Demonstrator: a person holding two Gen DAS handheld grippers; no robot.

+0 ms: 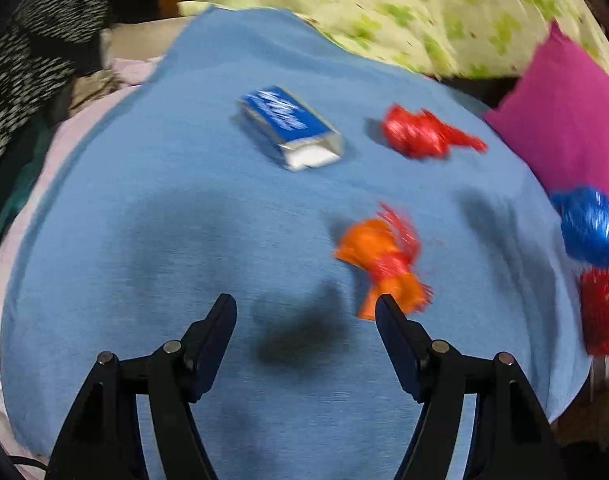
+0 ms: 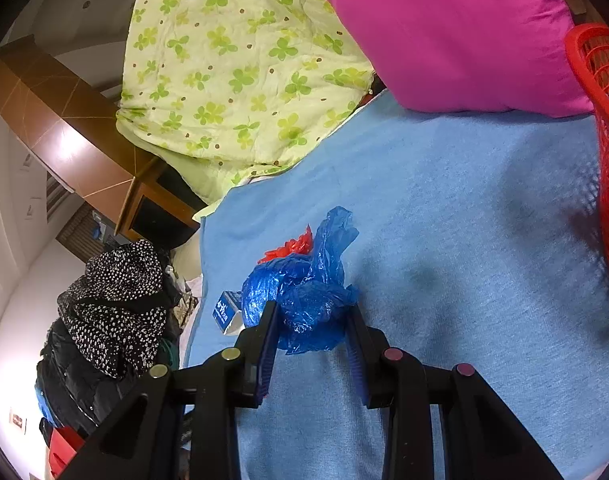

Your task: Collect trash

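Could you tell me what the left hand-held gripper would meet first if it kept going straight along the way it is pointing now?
Most likely the bare blue blanket: the left hand-held gripper is open and empty, aimed downward at it. The orange wrapper lies just off its right finger and may be brushed; depth is unclear.

I count one blue-and-silver cardboard box (image 1: pixel 290 128), one crumpled red foil wrapper (image 1: pixel 422 133), one orange-and-red wrapper (image 1: pixel 384 262), one crumpled blue plastic bag (image 2: pixel 304 292), and one red mesh plastic basket (image 2: pixel 608 152).
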